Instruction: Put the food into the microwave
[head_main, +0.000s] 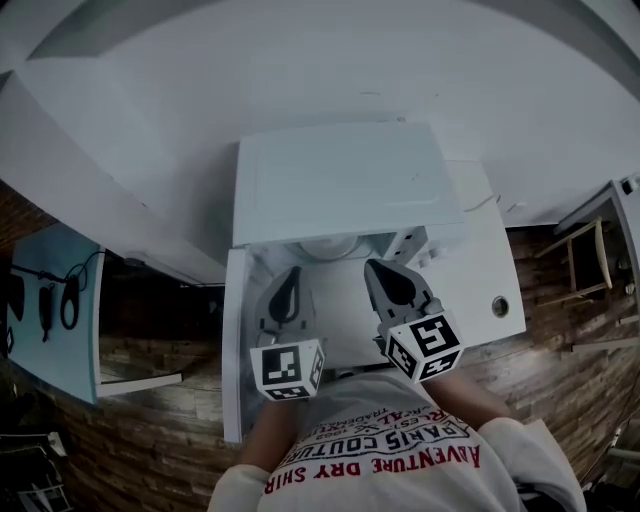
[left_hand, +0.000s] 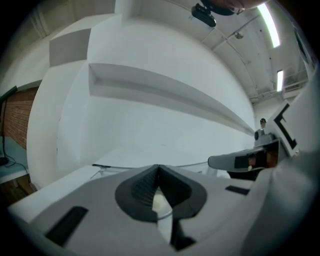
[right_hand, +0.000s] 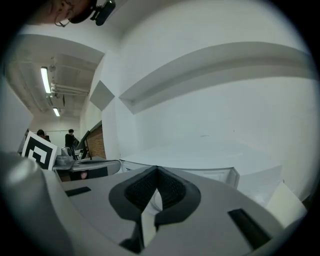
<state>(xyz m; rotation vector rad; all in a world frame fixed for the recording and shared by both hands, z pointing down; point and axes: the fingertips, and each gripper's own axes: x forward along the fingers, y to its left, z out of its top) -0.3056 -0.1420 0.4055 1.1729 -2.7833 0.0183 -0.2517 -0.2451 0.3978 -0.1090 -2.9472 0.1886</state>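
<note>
In the head view a white microwave (head_main: 340, 180) stands on a white table (head_main: 490, 270), its door (head_main: 233, 340) swung out to the left. A pale round dish (head_main: 330, 247) shows just inside the cavity; I cannot make out any food on it. My left gripper (head_main: 290, 288) and right gripper (head_main: 397, 283) hover side by side in front of the opening, both shut and empty. The left gripper view has its shut jaw tips (left_hand: 159, 168) level with the microwave top (left_hand: 150, 150). The right gripper view shows its jaw tips (right_hand: 156, 170) meeting over that top (right_hand: 215, 155).
A teal panel (head_main: 50, 300) with black cables hangs at the left. At the right stands a wooden chair (head_main: 585, 250). The table has a round grommet (head_main: 499, 306) near its right edge. White wall rises behind the microwave. People stand far off (right_hand: 70, 140).
</note>
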